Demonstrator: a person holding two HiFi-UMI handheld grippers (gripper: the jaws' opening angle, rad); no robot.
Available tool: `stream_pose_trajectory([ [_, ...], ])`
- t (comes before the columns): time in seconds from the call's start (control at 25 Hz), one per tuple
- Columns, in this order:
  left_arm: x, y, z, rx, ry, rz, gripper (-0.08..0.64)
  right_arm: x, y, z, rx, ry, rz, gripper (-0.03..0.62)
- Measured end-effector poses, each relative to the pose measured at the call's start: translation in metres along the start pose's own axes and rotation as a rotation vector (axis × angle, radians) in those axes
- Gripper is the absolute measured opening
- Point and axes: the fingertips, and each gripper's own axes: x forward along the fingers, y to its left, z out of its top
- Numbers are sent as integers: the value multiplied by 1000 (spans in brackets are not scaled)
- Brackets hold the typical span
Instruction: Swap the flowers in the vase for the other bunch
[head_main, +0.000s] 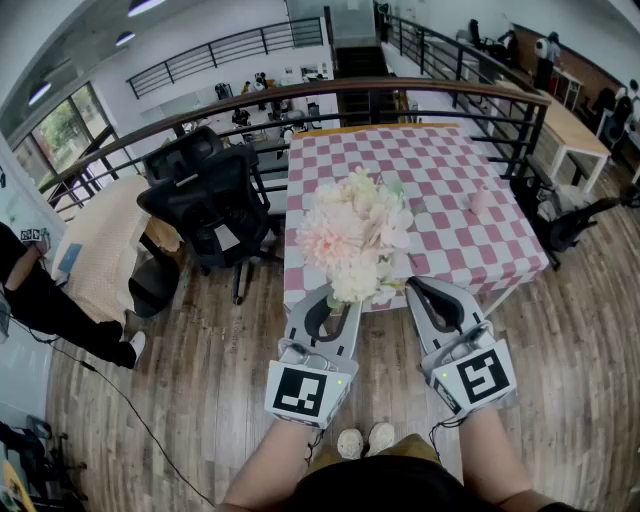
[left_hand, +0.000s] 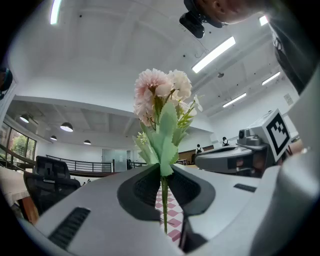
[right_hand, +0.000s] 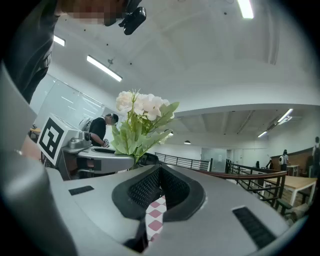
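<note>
While bouquet (head_main: 355, 240) overlaps left gripper (head_main: 333, 308), stem (left_hand: 163, 207) pinched

Matt plastic left claw (left_hand: 161, 170), cloth tablecloth (head_main: 450, 180)

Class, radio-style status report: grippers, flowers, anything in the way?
Left gripper shut on flower bunch stem. Right gripper shut, empty. Nothing between bunch and checked table.

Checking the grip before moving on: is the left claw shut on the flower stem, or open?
Shut on it. In the left gripper view the left claw pinches the green stem of the flower bunch.
</note>
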Motion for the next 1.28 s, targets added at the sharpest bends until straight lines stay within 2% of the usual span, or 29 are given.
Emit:
stream_pose_trajectory([
  [0.6, 4, -8, -1, 17, 17, 9, 49, -3, -8, -7, 33, 8, 8, 34],
  [1.28, 11, -26, -7, 46, 38, 60, 50, -20, -17, -19, 35, -11, 55, 34],
])
